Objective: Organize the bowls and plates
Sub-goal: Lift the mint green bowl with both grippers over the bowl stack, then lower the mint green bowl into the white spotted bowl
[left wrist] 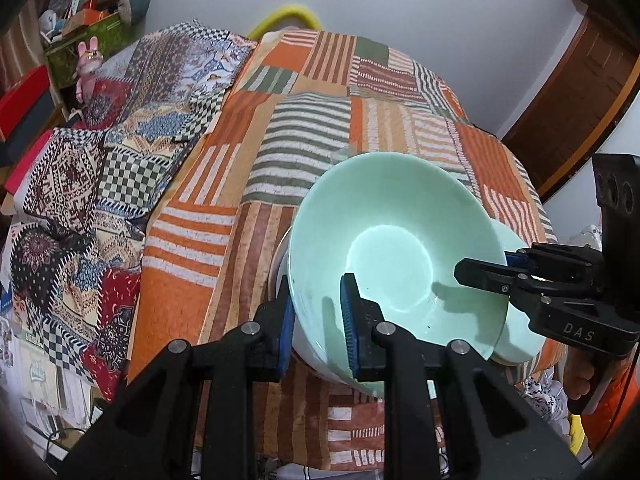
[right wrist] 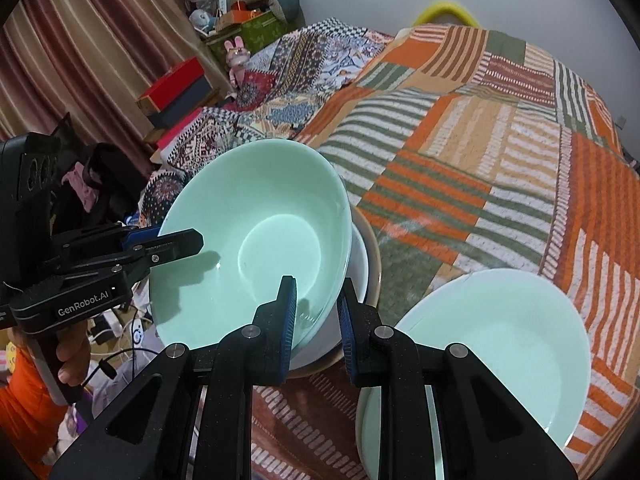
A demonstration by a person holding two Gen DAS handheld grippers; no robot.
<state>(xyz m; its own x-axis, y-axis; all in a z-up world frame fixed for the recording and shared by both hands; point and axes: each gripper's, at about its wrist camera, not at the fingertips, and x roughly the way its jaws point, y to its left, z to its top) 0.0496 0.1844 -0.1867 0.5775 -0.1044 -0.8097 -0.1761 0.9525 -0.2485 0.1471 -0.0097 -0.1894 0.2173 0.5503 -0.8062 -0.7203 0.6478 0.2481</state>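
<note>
A mint green bowl (left wrist: 396, 248) (right wrist: 256, 240) hangs tilted over the patchwork tablecloth, held by both grippers at opposite sides of its rim. My left gripper (left wrist: 318, 304) is shut on the near rim in the left wrist view; it shows at the left (right wrist: 176, 242) in the right wrist view. My right gripper (right wrist: 318, 300) is shut on the bowl's other rim and appears at the right (left wrist: 492, 264) in the left wrist view. Just beneath the bowl sits a white bowl (right wrist: 360, 264) on a beige plate (right wrist: 374, 248). Mint green plates (right wrist: 500, 344) lie to the right.
The striped orange and green tablecloth (right wrist: 460, 168) covers the table, with a second patterned cloth (left wrist: 120, 152) draped at the left. Boxes and soft toys (right wrist: 240, 12) are piled by the curtain beyond. A hand (right wrist: 74, 360) grips the left tool's handle.
</note>
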